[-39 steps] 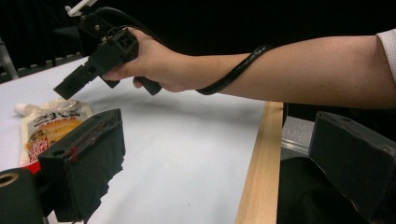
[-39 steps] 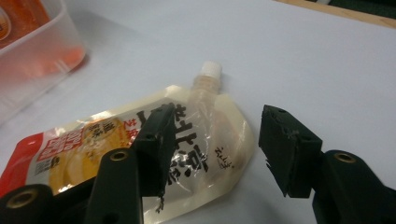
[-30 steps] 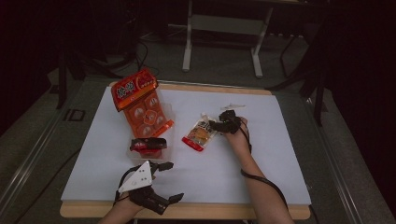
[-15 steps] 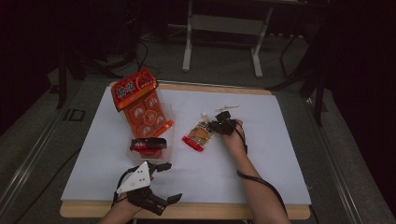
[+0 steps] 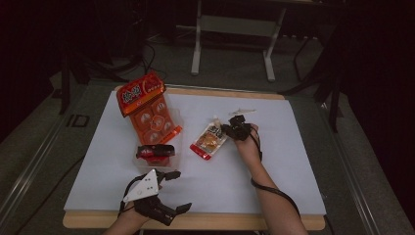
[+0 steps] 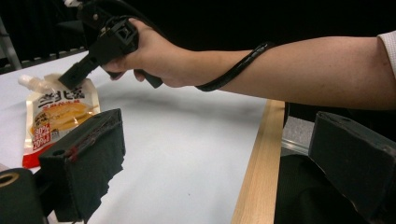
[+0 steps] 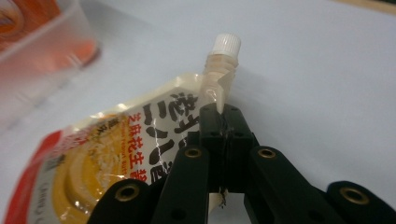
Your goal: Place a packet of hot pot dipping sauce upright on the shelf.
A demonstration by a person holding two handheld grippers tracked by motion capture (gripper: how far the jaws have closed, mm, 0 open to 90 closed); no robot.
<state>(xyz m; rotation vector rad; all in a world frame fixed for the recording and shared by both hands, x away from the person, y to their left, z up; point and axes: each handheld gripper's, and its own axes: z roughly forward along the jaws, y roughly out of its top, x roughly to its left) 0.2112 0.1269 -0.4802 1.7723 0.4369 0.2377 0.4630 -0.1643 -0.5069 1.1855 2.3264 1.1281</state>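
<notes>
With our right gripper (image 7: 223,116) pinching the yellow-and-red spouted sauce pouch (image 5: 209,140) just below its white cap and the jaws having just closed, we should lift slowly, while our left gripper (image 5: 177,191), jaws spread, waits near the table's front edge.

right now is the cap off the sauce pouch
No, the white cap sits on the spout of the sauce pouch, just beyond where the right tool pinches its edge.
</notes>
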